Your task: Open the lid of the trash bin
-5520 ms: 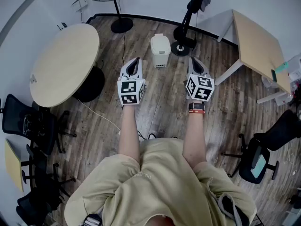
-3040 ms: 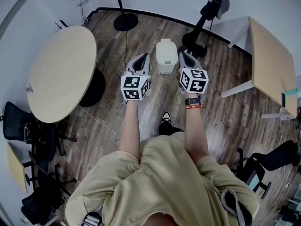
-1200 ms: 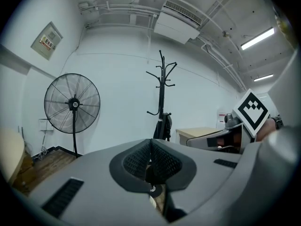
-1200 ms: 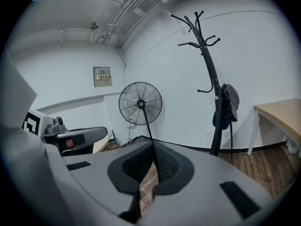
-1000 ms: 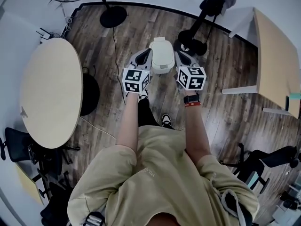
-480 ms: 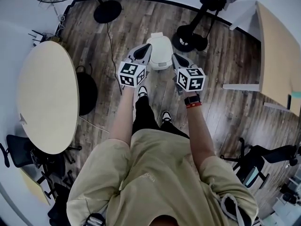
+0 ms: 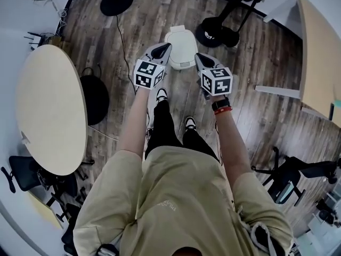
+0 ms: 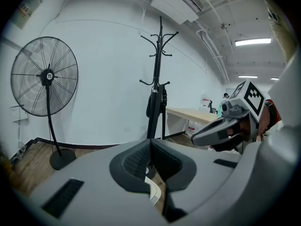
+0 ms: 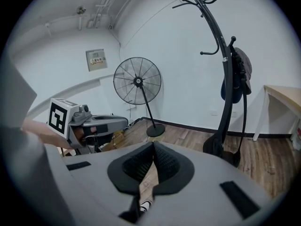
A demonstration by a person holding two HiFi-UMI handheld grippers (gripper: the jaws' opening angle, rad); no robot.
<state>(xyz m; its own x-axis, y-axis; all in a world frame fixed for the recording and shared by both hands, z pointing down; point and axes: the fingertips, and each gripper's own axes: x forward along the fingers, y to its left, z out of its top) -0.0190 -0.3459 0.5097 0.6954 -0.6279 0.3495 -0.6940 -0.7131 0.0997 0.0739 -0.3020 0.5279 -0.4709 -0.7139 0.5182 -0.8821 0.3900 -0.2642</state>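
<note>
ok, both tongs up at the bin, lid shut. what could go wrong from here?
1. The left tongs and right tongs are both shut, one on either side of the trash bin. Closed tips could skid off the smooth lid instead of catching its edge.
2. The bin stands free on the wood floor, so a pry from one side might tip it or shove it back toward the coat rack base.

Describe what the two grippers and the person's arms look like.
The left gripper and right gripper are pale grey shells with dark ribbed pads, each carrying a black-and-white marker cube. Arms are bare below a beige short-sleeved shirt; a black watch and red band circle the right wrist.
</note>
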